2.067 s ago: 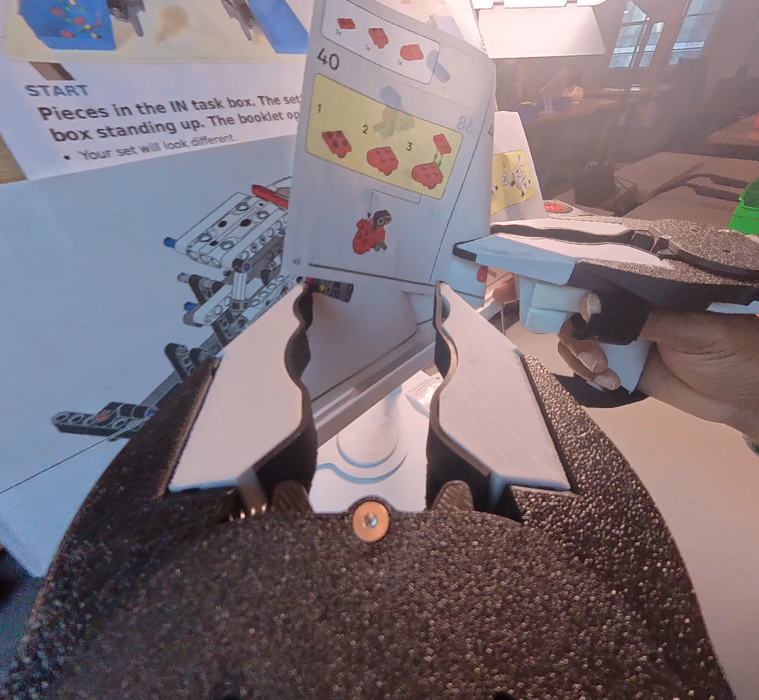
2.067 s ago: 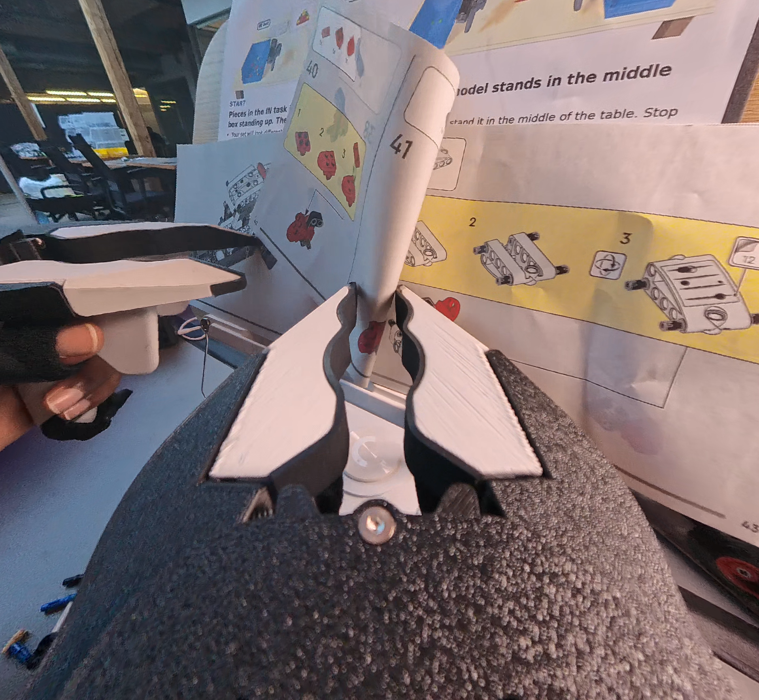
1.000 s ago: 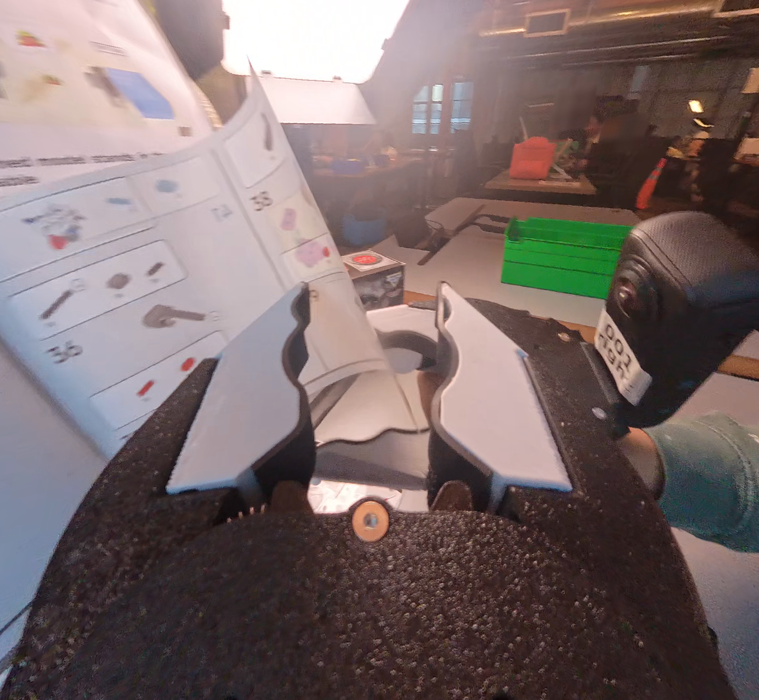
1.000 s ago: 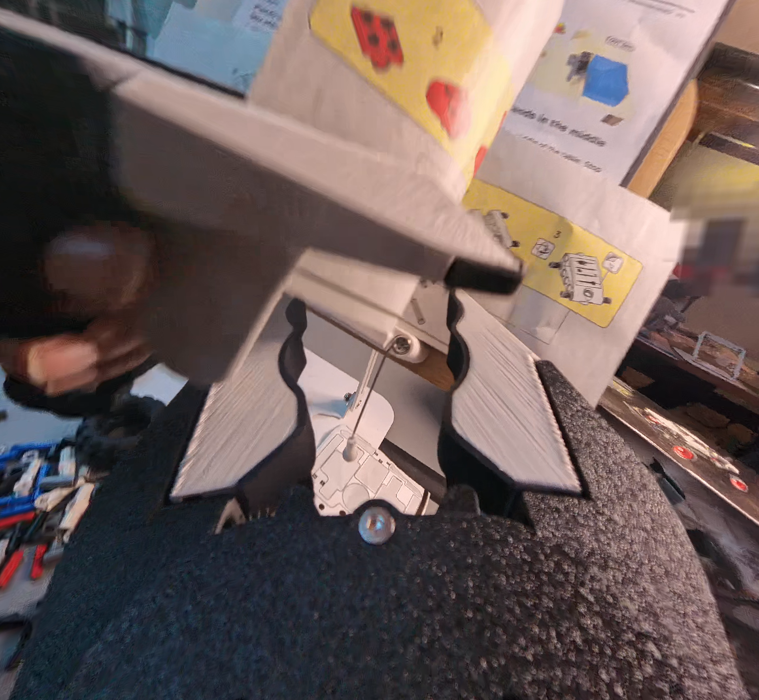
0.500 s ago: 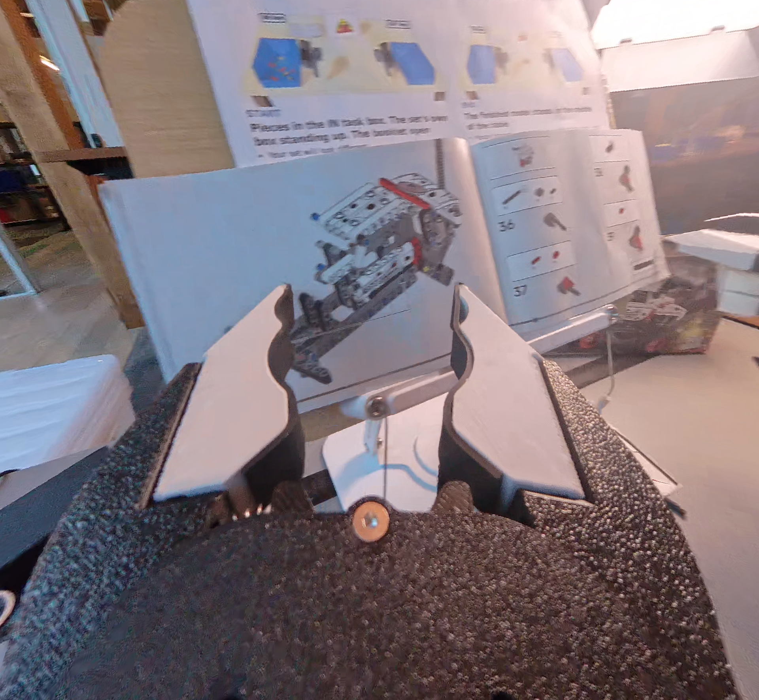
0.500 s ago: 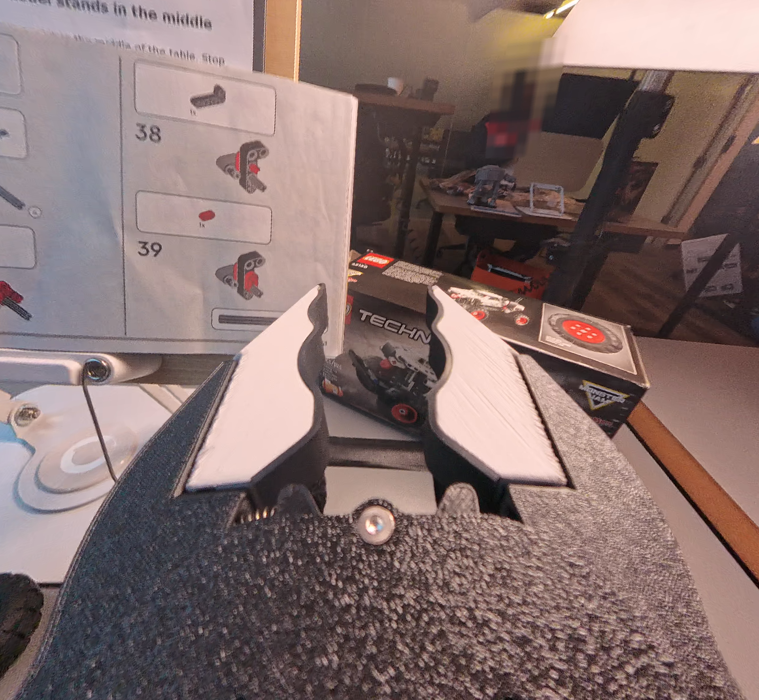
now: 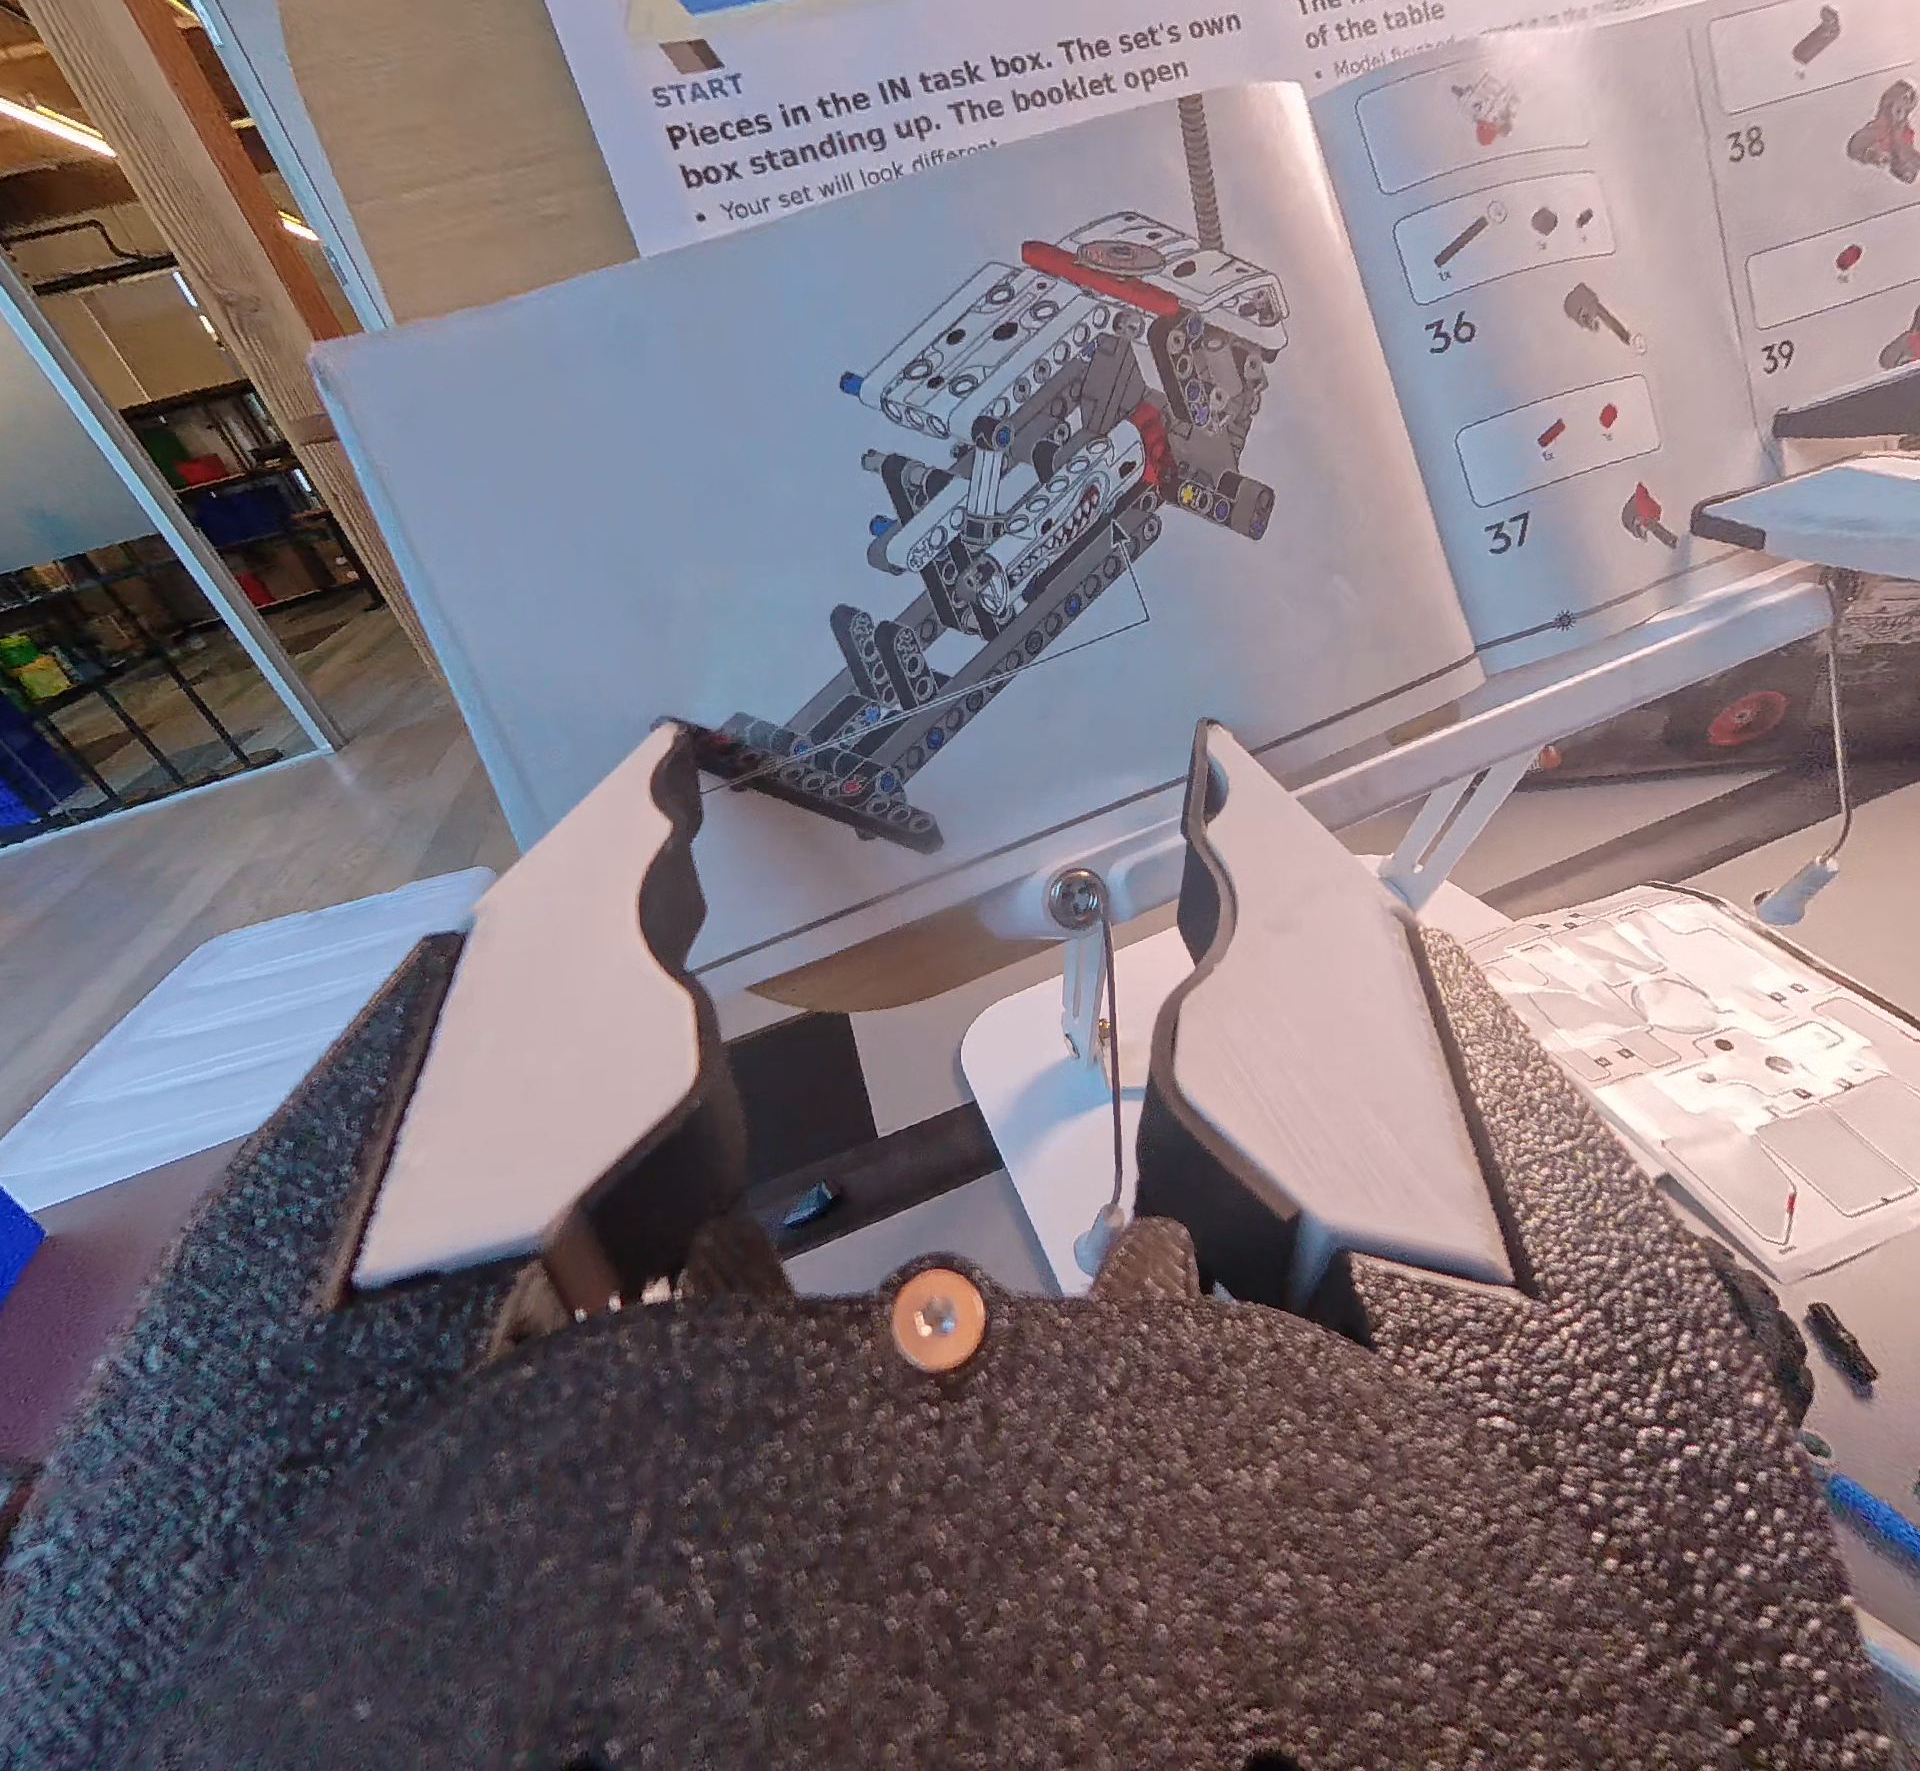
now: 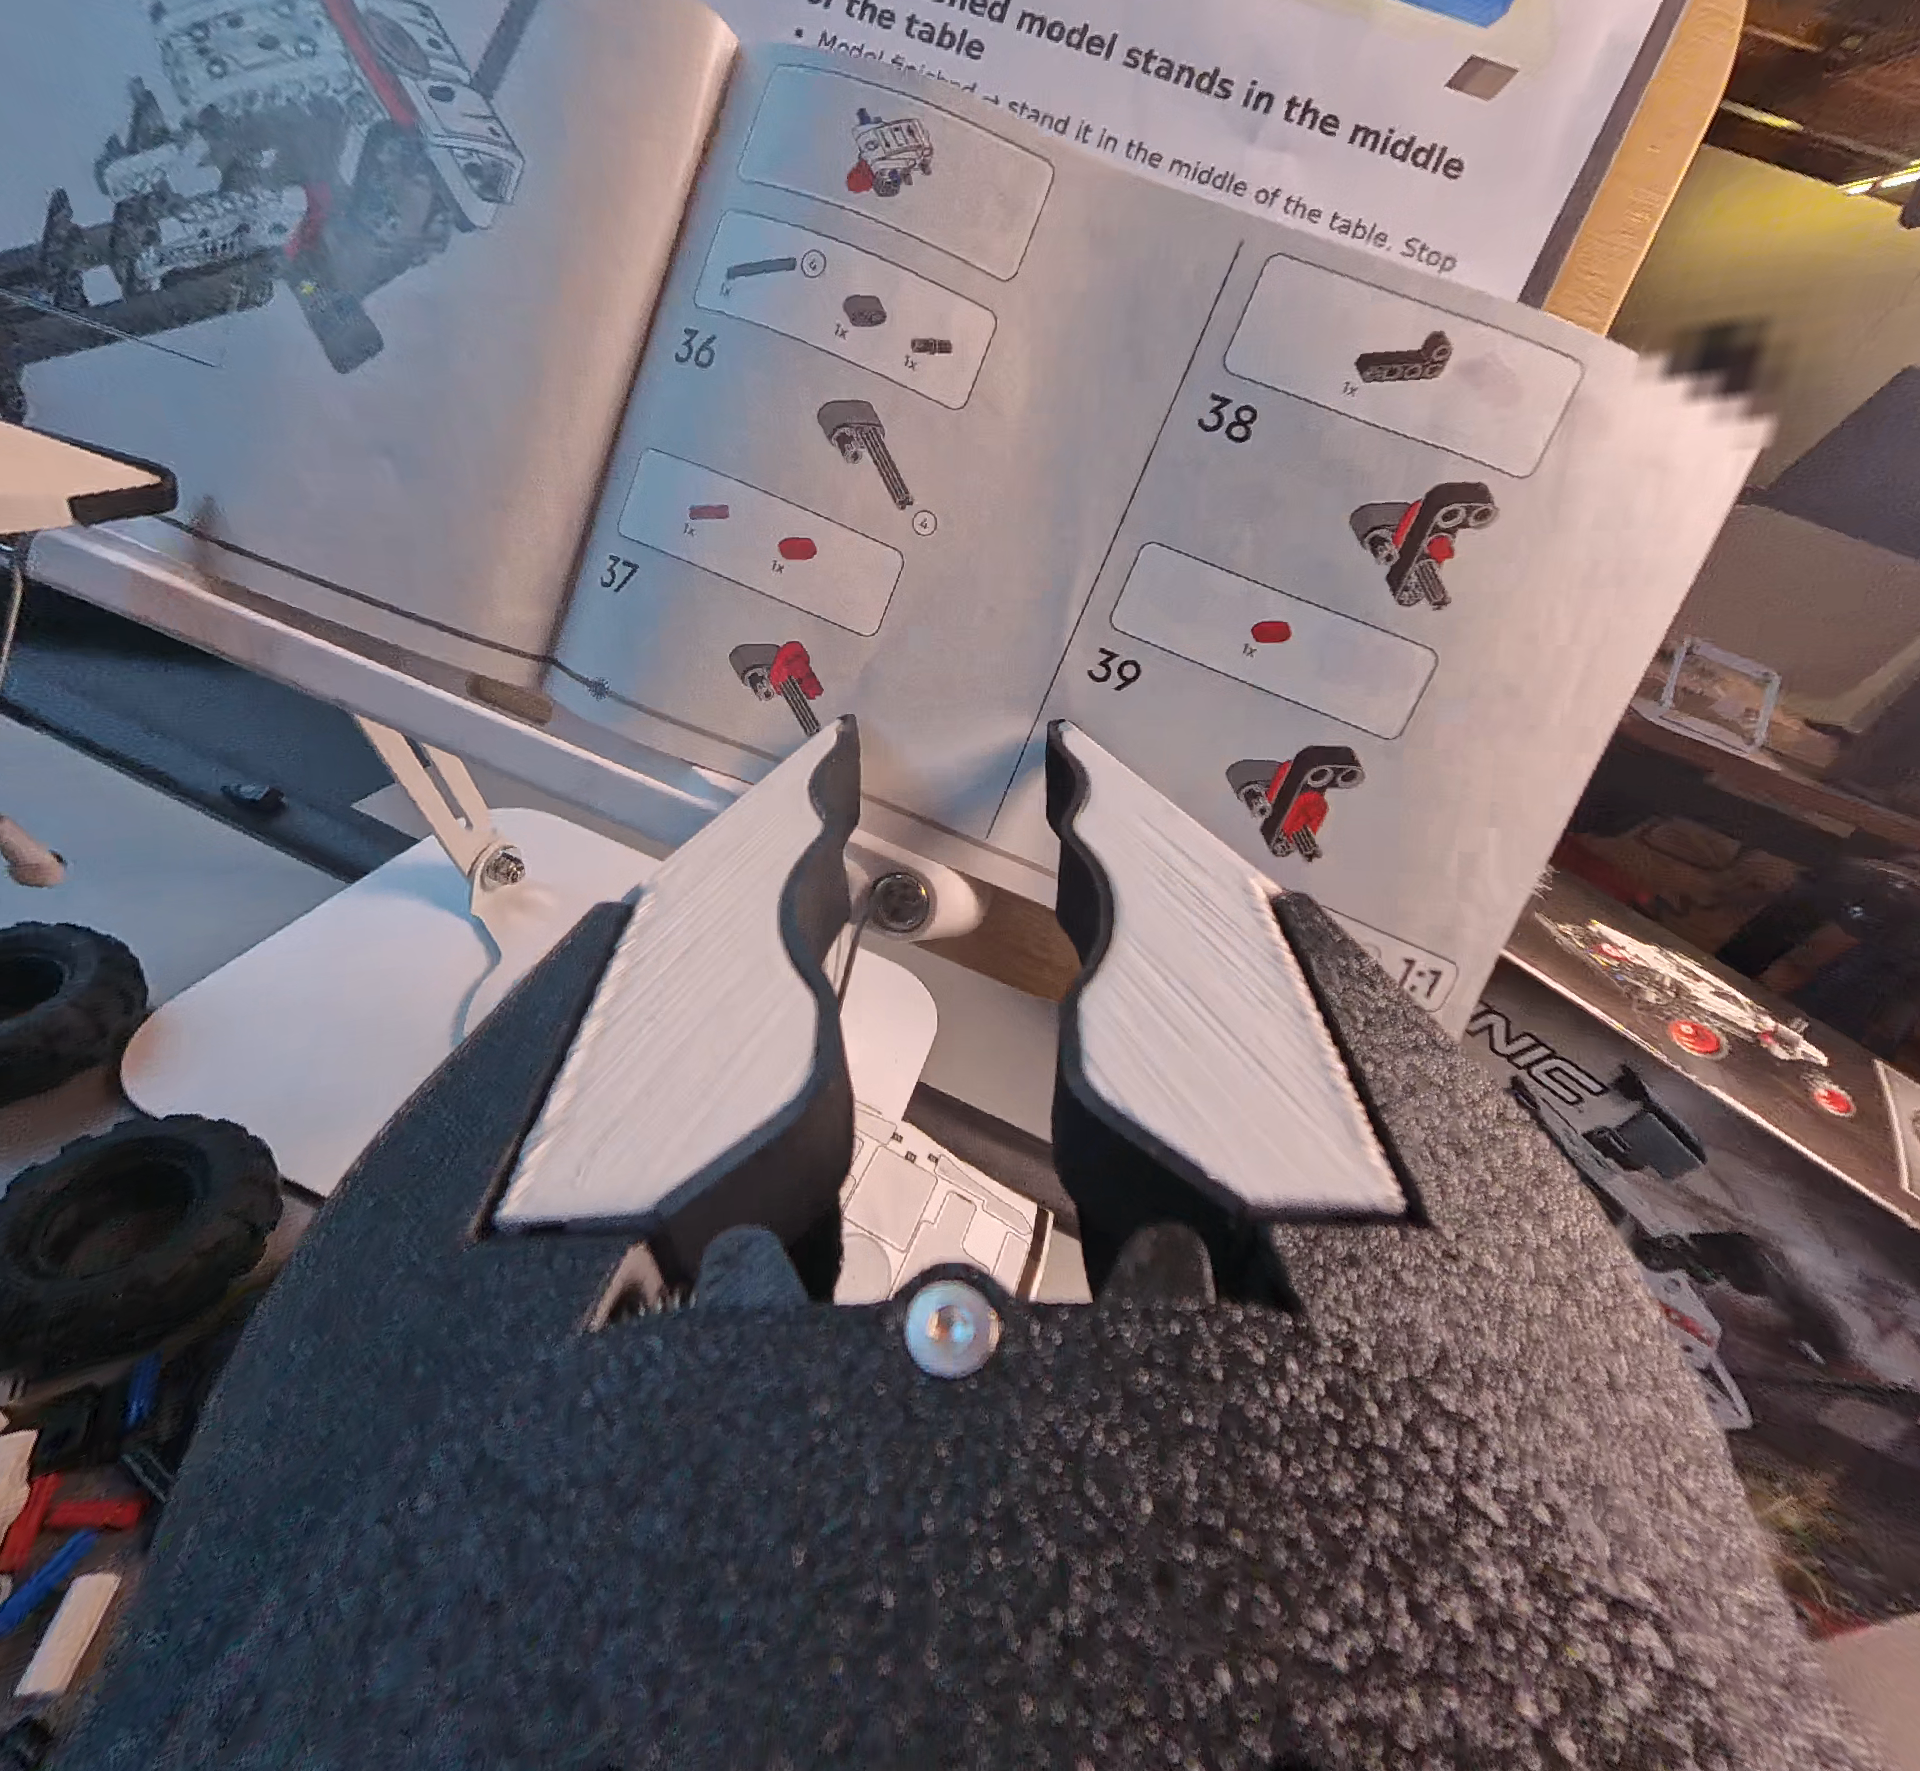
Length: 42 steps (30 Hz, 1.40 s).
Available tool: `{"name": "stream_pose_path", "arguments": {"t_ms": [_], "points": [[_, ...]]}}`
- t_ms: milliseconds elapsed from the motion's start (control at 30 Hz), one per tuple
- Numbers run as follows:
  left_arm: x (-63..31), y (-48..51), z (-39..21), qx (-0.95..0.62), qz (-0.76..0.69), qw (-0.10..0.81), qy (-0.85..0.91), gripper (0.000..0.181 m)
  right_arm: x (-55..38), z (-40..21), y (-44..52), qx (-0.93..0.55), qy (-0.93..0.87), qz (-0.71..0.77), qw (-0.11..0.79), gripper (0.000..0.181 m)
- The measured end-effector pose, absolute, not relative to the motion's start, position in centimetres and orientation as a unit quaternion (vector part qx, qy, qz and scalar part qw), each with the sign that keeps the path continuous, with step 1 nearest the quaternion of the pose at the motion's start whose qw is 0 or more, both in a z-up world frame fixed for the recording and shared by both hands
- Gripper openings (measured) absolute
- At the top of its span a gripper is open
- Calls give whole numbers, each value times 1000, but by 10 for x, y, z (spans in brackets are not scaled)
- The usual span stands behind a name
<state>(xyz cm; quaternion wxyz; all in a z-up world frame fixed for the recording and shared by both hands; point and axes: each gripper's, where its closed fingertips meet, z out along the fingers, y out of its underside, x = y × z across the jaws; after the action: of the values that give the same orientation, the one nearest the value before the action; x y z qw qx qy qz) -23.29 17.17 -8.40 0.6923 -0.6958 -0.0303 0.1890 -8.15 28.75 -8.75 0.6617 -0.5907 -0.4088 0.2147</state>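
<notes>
On the white stand [image 7: 1621, 651], the instruction booklet [image 8: 1039, 433] now lies open and flat; a moment ago one leaf curled upright between the right gripper's [image 8: 951, 734] fingers, which have let it go and stand narrowly apart, empty. Wide apart and empty too, the left gripper [image 7: 930, 745] faces the left page. Thin matte paper, smooth metal ledge. Knobbly black tyres [image 8: 114, 1222] and small plastic pieces [image 8: 62, 1513] lie on the desk [image 8: 156, 880].
</notes>
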Motion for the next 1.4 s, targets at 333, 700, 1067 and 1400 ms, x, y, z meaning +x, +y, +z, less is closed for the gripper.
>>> {"name": "stream_pose_path", "arguments": {"t_ms": [333, 700, 1067, 1400], "points": [[-245, 169, -87, -693, 217, 687, -34, 83, -84, -89, 283, -583, -405, 208, 673, 41], [-235, 135, -49, -677, 161, 718, -13, 70, 30, -94, 232, -571, -482, 259, 613, 40], [-155, 44, -38, -694, 44, 712, 97, 72, 236, -249, 237, -696, -637, 103, 315, 61], [-26, -28, -103, -730, -141, 641, 193, 71, 134, -169, 137, -471, -676, 186, 535, 35]]}}
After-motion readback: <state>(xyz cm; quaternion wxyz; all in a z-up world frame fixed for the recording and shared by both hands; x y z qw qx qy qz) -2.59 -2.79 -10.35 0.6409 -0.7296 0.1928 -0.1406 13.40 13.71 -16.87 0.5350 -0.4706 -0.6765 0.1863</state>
